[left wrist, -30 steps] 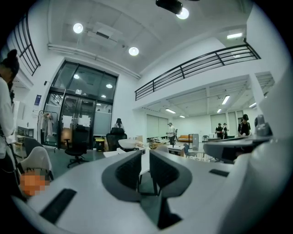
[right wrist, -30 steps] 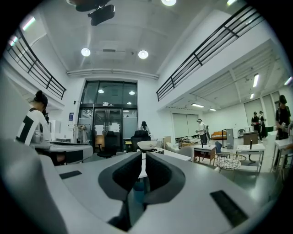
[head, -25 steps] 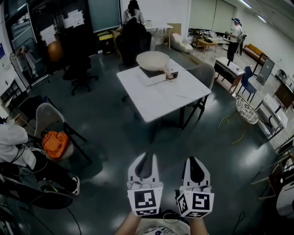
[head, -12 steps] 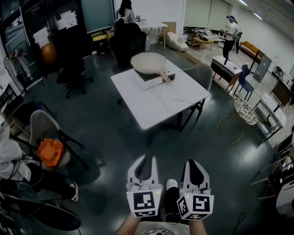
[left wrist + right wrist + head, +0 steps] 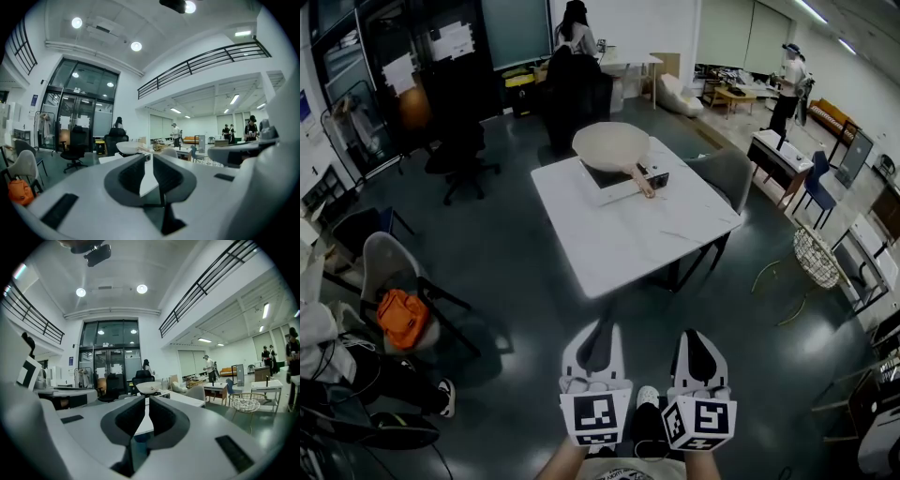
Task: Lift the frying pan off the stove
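A cream frying pan (image 5: 610, 146) with a wooden handle sits on a small white stove (image 5: 616, 179) at the far end of a white table (image 5: 628, 234). In the left gripper view the frying pan (image 5: 132, 147) shows far ahead; in the right gripper view the frying pan (image 5: 150, 388) stands just above the jaws. My left gripper (image 5: 602, 325) and right gripper (image 5: 697, 335) are held side by side at the bottom of the head view, well short of the table. Both are shut and hold nothing.
A grey chair (image 5: 724, 174) stands at the table's right side and black office chairs (image 5: 464, 150) beyond it. A chair with an orange bag (image 5: 403, 317) and a seated person (image 5: 319, 342) are at the left. A wire basket (image 5: 818, 257) stands at the right. People stand in the background.
The table with the pan has come closer and lower in the head view as I walk toward it. Both grippers stay shut, side by side.
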Demonstrator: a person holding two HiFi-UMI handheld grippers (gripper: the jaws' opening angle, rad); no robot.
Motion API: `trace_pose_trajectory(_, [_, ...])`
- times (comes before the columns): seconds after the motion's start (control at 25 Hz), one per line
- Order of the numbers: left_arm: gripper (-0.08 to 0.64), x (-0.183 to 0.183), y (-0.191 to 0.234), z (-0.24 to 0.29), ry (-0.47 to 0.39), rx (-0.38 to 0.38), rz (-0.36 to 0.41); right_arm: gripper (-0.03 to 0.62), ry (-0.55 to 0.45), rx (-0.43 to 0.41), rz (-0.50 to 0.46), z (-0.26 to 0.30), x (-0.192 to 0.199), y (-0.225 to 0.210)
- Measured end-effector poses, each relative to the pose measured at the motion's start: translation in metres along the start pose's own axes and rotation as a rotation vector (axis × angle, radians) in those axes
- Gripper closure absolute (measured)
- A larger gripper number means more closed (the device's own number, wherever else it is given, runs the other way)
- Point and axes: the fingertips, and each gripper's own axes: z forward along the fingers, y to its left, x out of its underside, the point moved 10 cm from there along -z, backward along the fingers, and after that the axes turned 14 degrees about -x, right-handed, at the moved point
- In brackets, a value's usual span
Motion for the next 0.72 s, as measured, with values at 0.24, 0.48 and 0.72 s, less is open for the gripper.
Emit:
trace_pose_trajectory(0.24, [0.497,-0.015,-0.028,0.064,0.001,-0.051,-0.012,0.557,0.000,-0.062,-0.008,0.055,-0.021,-0.057])
trace_pose_trajectory(0.48, [0.498,-0.030,-0.055,0.123,0.000,-0.119,-0.025,0.557,-0.001,-0.123,-0.027,0.106,-0.039,-0.112])
trace_pose_trajectory(0.72, [0.498,-0.034,-0.076,0.166,0.009,-0.165,-0.037,0.557,0.008,-0.180,-0.022,0.146,-0.044,-0.154])
